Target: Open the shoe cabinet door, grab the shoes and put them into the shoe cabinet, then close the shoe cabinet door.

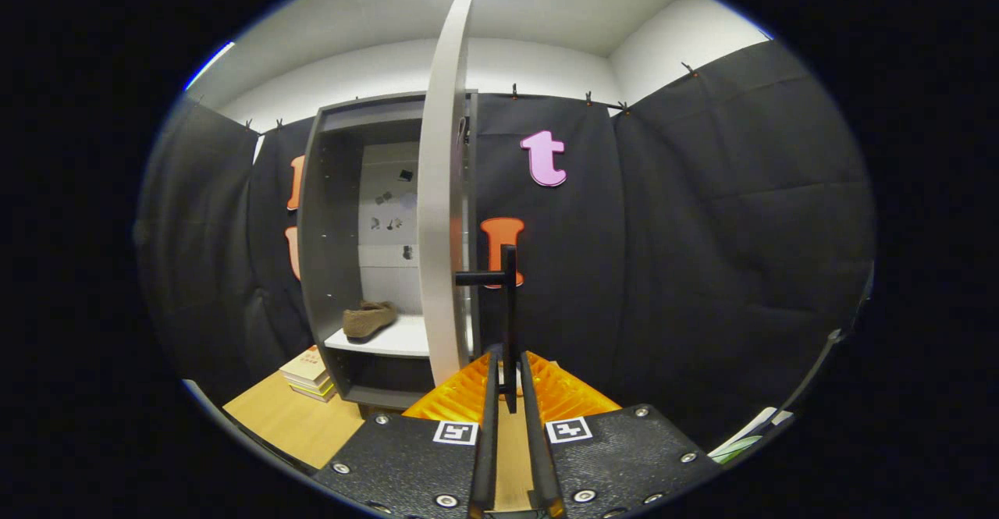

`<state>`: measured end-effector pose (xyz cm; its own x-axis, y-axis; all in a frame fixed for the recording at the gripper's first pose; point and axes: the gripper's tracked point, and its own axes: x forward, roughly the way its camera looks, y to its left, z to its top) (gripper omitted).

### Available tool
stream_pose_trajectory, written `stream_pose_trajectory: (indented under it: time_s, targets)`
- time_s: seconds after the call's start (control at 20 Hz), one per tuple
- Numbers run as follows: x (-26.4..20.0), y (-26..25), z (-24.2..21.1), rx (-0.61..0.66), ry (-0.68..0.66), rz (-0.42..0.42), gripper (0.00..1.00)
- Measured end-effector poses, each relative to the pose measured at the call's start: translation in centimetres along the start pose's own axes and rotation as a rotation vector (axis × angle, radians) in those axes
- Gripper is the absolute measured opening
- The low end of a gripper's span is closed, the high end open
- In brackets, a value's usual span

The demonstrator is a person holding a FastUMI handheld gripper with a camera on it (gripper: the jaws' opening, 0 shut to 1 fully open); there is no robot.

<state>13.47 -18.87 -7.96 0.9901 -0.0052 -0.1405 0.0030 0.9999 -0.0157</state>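
Nearest, the gripper [509, 382] is clamped narrowly on the door's dark bar handle [510, 324]; the shoe cabinet door [443, 191] stands edge-on, swung open. One brown shoe [368, 319] already lies on the white shelf [390, 339] inside the shoe cabinet [320, 215], so closing looks like what remains; books [307, 375] sit near left on the wooden table [289, 421], with no writing legible.

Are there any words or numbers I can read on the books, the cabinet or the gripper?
None can be read.
Stack of books beside the shoe cabinet: cover print too small and blurred.
Gripper, shut on the door handle: two square black-and-white markers, patterns, not words.
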Motion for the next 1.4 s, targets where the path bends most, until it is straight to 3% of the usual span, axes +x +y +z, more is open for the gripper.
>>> stream_pose_trajectory:
  time_s: [0.25,0.45,1.0,1.4]
  targets:
    - [-2.5,1.7,-0.9,0.015,0.035,-0.029,0.18]
    - [-3.6,7.5,-2.6,-0.024,0.09,-0.002,0.18]
    - [-0.6,22.5,-18.6,-0.025,0.434,0.114,0.34]
    - [5.6,25.2,-32.0,-0.14,0.595,0.176,0.37]
